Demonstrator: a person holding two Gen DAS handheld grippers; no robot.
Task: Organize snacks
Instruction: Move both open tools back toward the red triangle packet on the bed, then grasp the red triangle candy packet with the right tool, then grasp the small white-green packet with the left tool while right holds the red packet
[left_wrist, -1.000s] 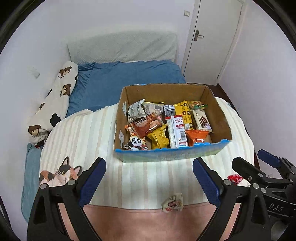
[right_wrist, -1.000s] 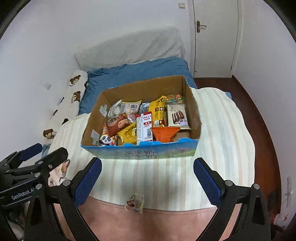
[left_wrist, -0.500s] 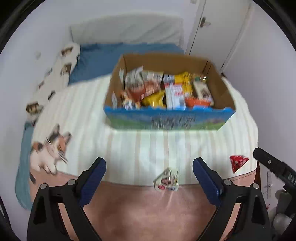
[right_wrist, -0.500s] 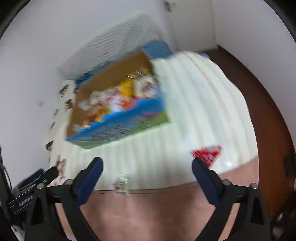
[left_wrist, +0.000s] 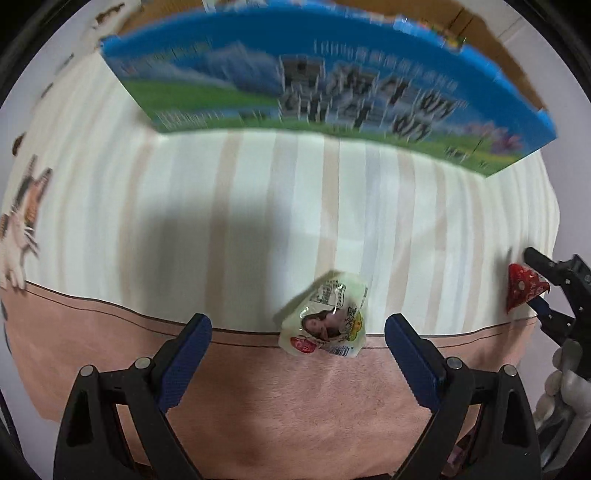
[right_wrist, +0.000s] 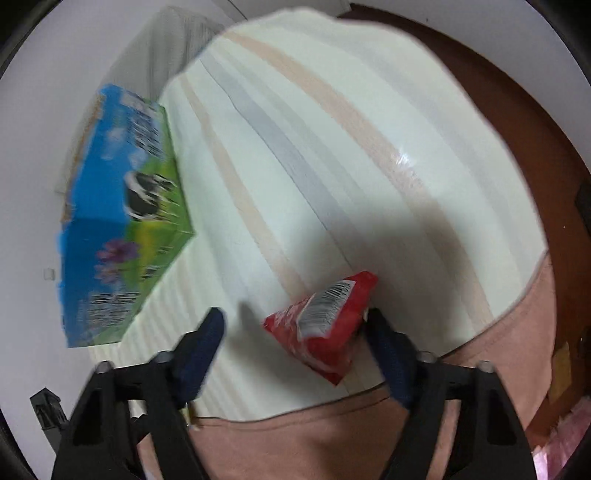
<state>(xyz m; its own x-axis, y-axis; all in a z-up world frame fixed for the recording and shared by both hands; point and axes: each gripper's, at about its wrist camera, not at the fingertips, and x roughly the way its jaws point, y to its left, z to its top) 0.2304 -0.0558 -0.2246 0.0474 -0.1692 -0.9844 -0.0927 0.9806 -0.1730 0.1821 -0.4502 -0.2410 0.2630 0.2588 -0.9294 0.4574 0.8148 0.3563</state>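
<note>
My left gripper (left_wrist: 297, 354) points down at the bed (left_wrist: 258, 206), its jaws spread wide with nothing gripped. The pale snack (left_wrist: 325, 325) lies between them, on the line where the striped cover meets the pink blanket (left_wrist: 295, 413), clear of both pads.

My right gripper (right_wrist: 295, 350) is over the red snack (right_wrist: 325, 325), and its jaws have just been closing, now about half open. The packet sits between them on the striped cover, near the pink edge. The right pad (right_wrist: 384, 343) looks to be against the packet's corner, though blur makes that hard to confirm; the left pad (right_wrist: 201, 347) stands clear of it, so I see no grip.

The box (left_wrist: 332, 85) stands further up the bed, blue and green printed side facing me, well apart from both snacks.
</note>
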